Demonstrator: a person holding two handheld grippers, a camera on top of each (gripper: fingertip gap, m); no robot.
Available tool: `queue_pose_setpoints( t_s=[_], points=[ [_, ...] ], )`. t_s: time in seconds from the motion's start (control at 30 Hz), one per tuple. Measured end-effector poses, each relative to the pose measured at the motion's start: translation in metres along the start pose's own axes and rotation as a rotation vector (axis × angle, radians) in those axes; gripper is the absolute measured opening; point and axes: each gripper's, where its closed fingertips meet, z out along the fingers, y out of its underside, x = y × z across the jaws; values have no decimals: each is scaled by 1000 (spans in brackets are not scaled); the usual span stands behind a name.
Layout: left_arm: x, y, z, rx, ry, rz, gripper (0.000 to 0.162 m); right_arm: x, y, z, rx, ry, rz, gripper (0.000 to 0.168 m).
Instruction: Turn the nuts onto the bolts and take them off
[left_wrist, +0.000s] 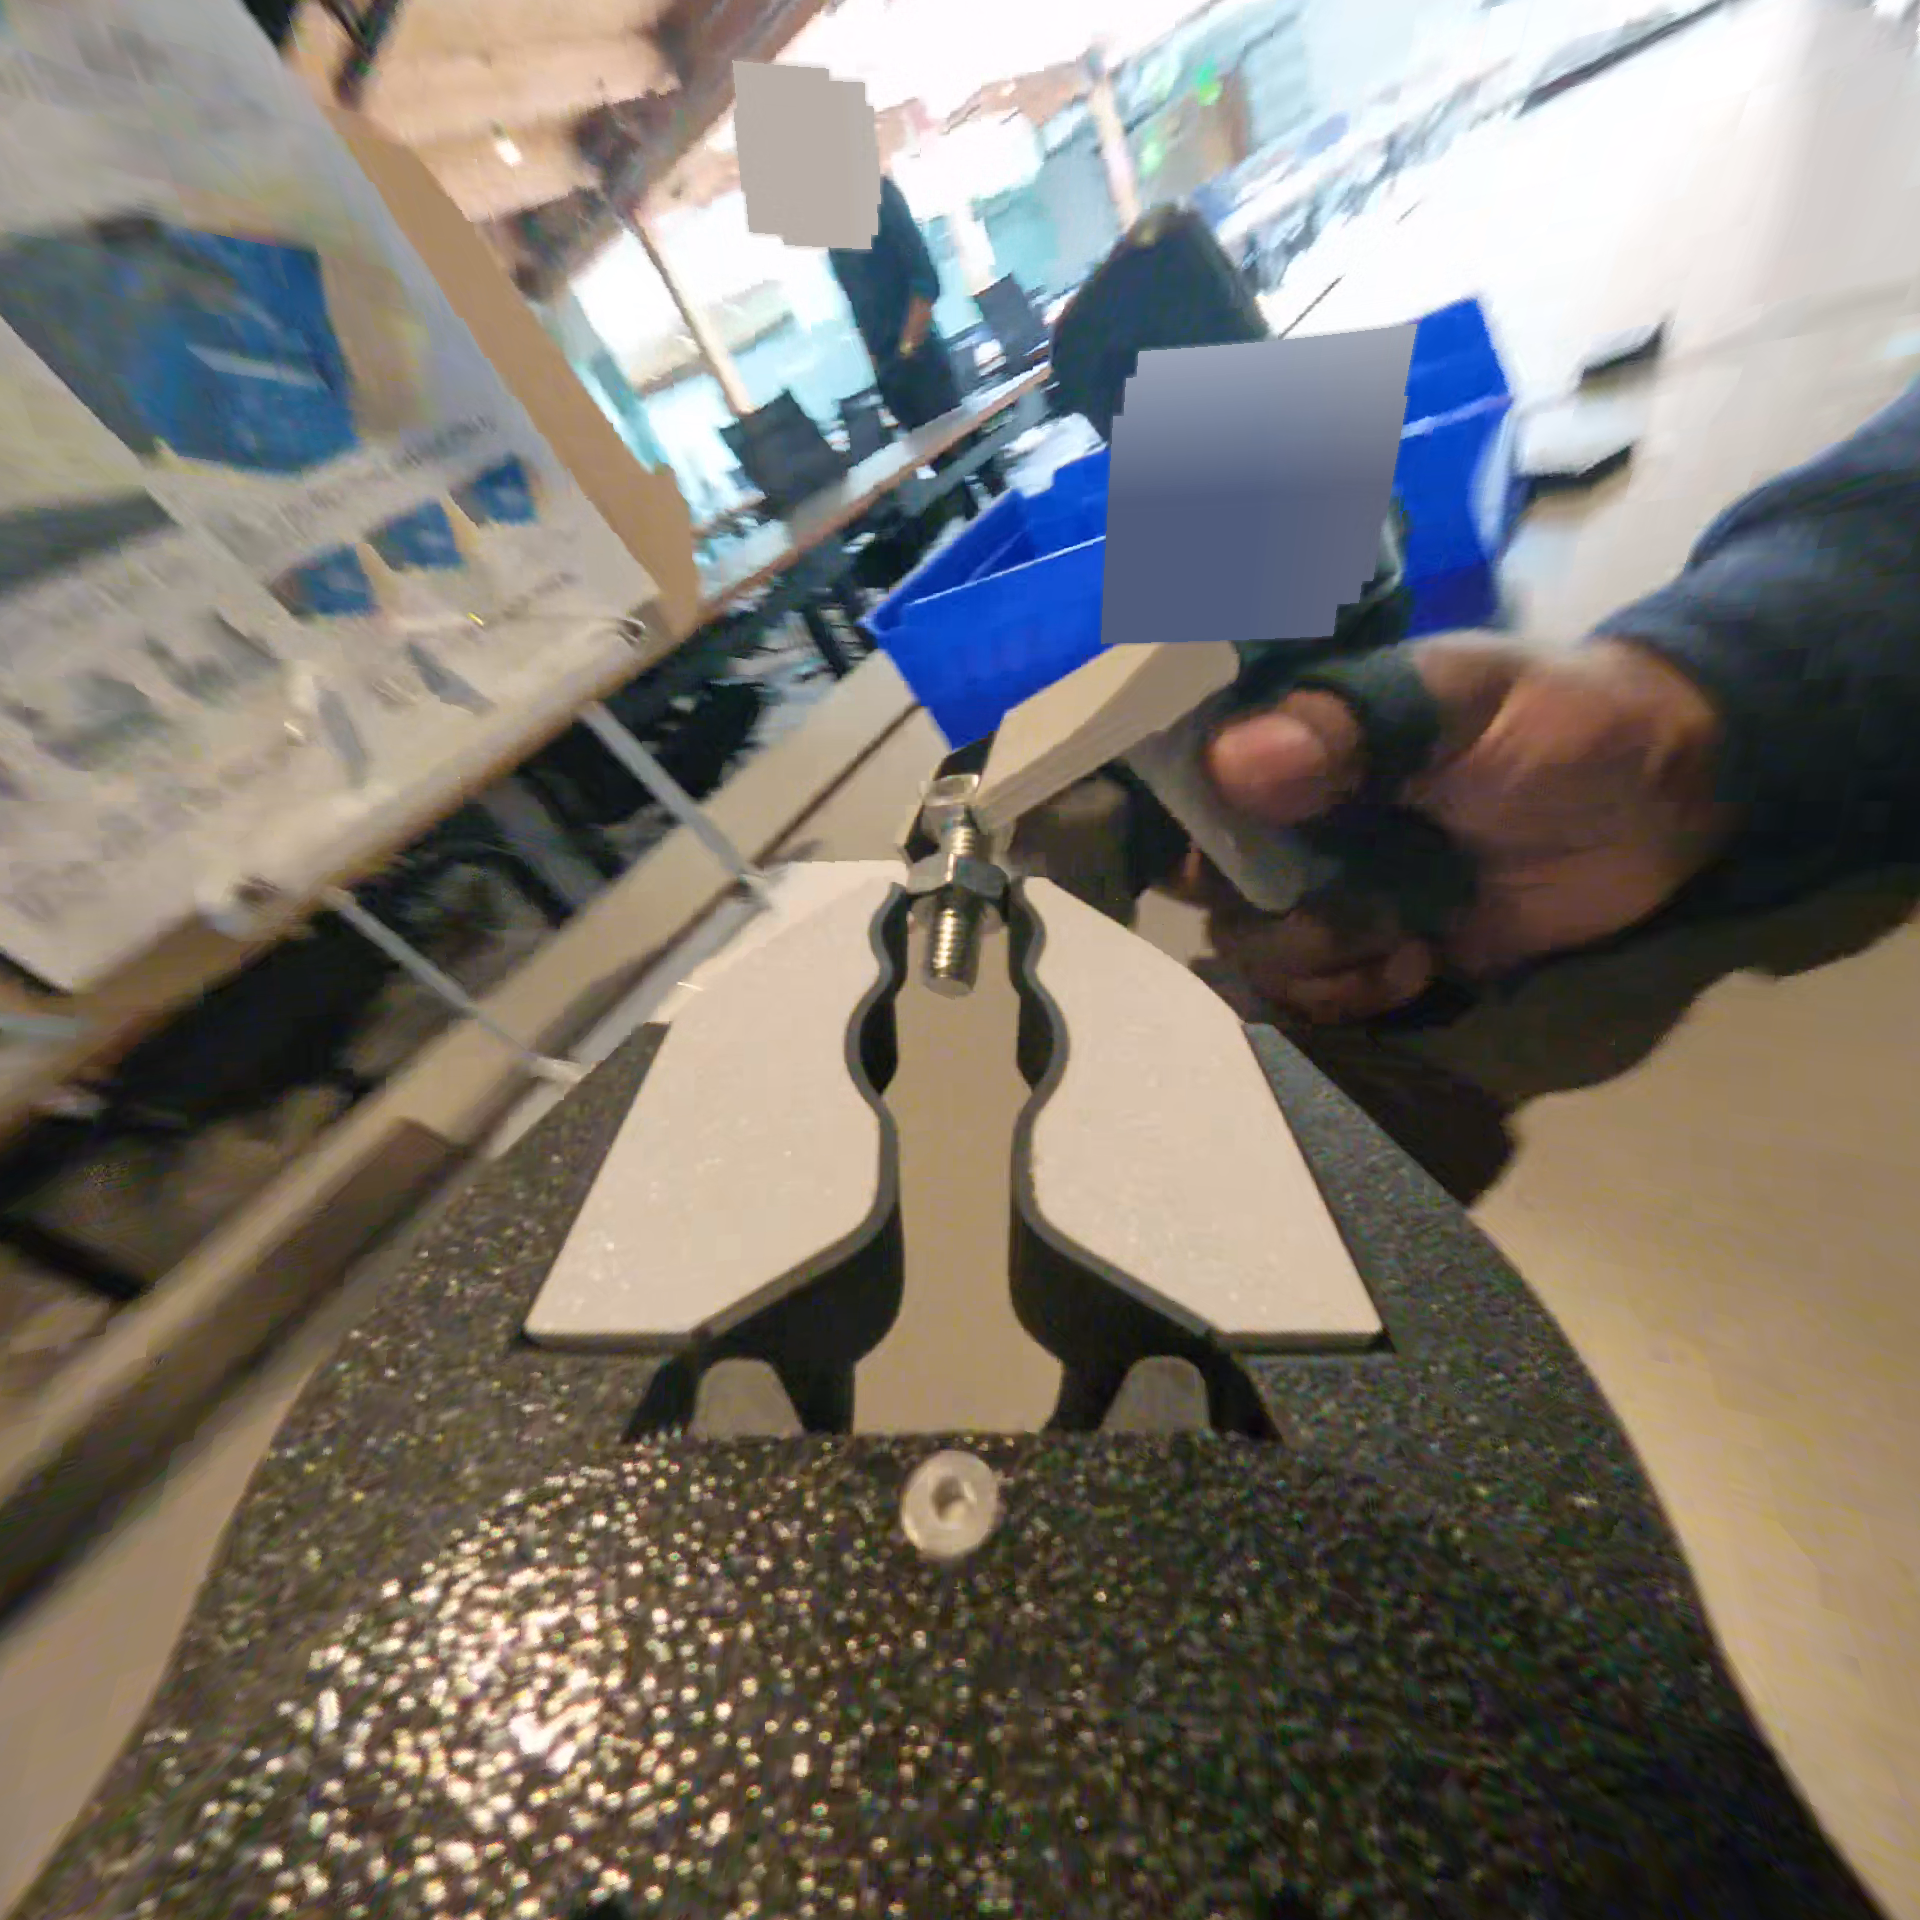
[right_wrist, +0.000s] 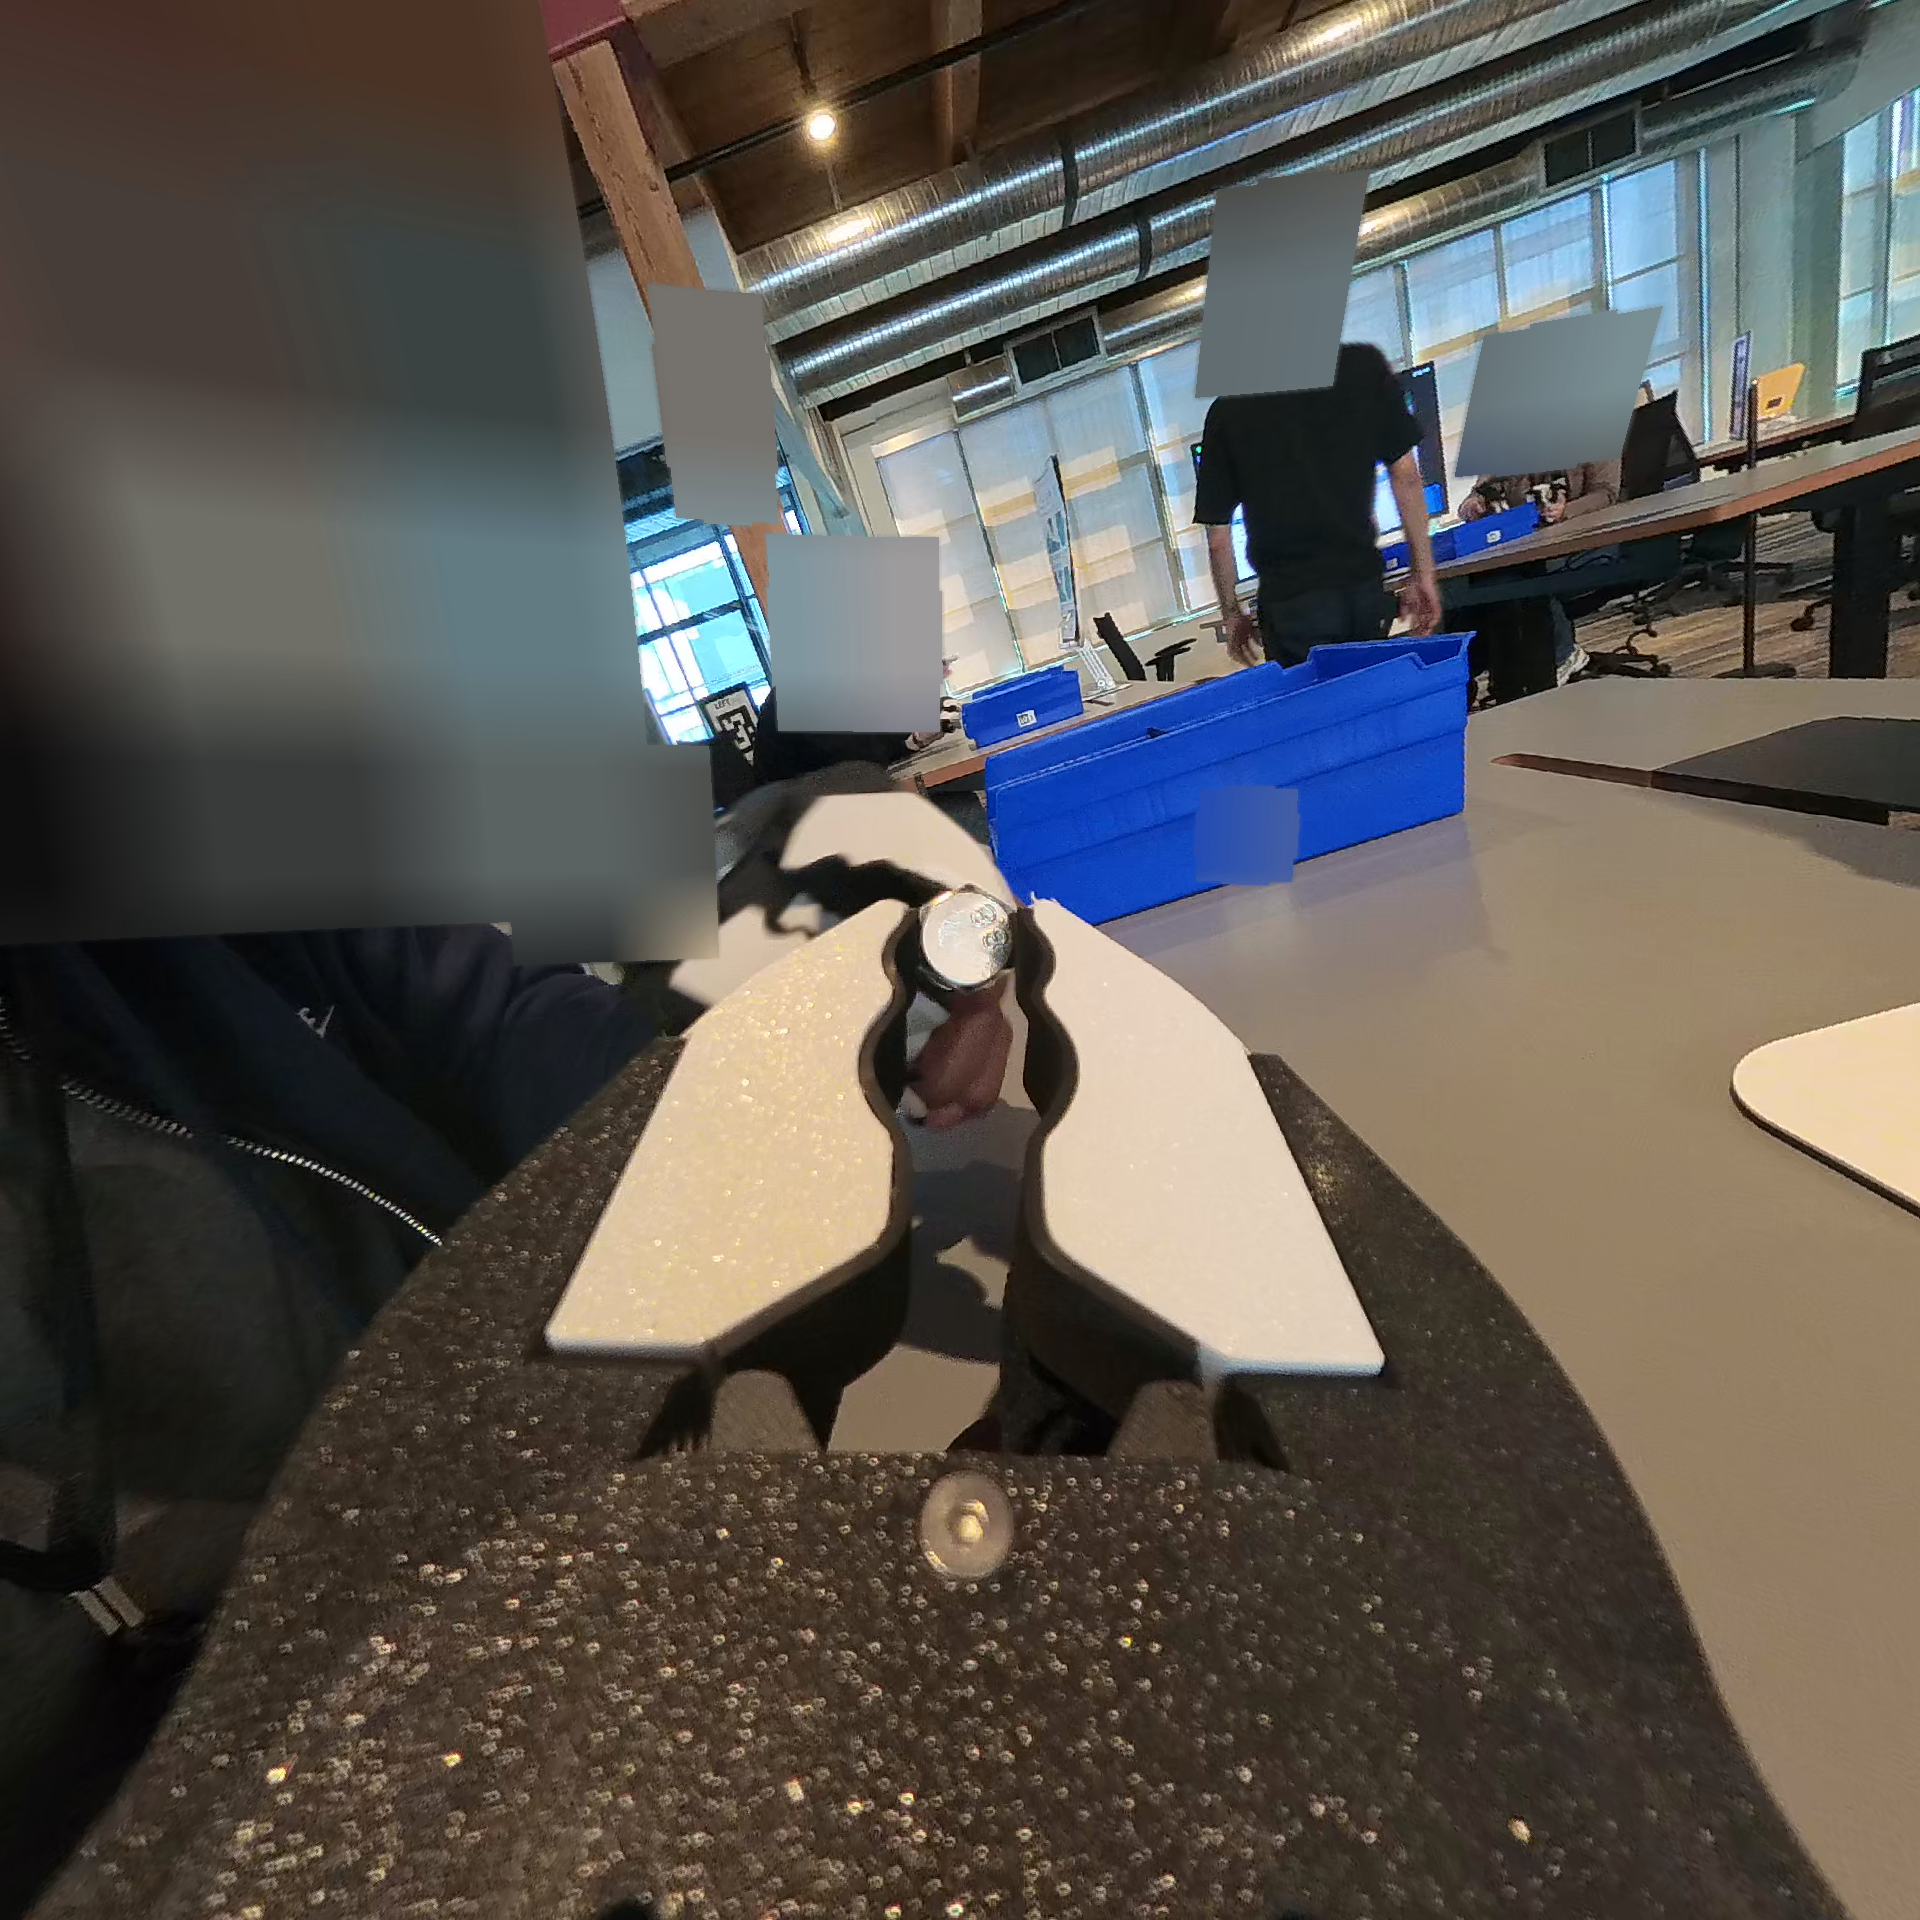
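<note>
A silver bolt with a hex nut threaded on it is held in the air between both grippers. My left gripper is shut on the nut, and the bolt's threaded end points back between its fingers. My right gripper is shut on the bolt's round head. In the left wrist view one of the right gripper's white fingers comes in from the right, held by a hand. In the right wrist view the left gripper's white fingers show behind the bolt head.
A blue plastic bin stands on the grey table beyond the grippers; it also shows in the left wrist view. A white pad and a black mat lie at the right. A cardboard box stands at the left. People are in the background.
</note>
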Motion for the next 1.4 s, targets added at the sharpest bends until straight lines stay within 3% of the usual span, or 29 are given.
queue_pose_setpoints(
  t_s=[0.1, 0.2, 0.33, 0.47, 0.57, 0.87, 1.1, 1.27, 1.4],
  points=[
    [-3, -2, -1, 3, -89, 145, 25, 0, -1, 0, 3, 0, 0, 17],
    [-9, -8, -4, 63, -92, 68, 44, 0, -2, -1, 10, 0, 4, 16],
    [-35, -16, -17, 233, -39, -308, 48, 1, -5, -2, 22, 5, 9, 17],
    [-72, 7, -24, 314, 15, -778, 44, 3, -18, -5, 75, 18, 40, 16],
    [-78, 22, -24, 333, 83, -960, 35, 1, -38, -8, 154, 30, 67, 16],
    [-65, 20, -23, 321, 129, -930, 33, -36, -100, -21, 403, 91, -5, 17],
    [-66, 20, -27, 344, 133, -947, 31, -70, -117, -32, 440, 136, -115, 17],
    [-46, 17, -21, 270, 192, -844, 30, -76, -148, -78, 267, 320, -256, 16],
    [-35, 14, -17, 239, 223, -789, 30, -58, -175, -158, -130, 605, -349, 17]
  ],
)
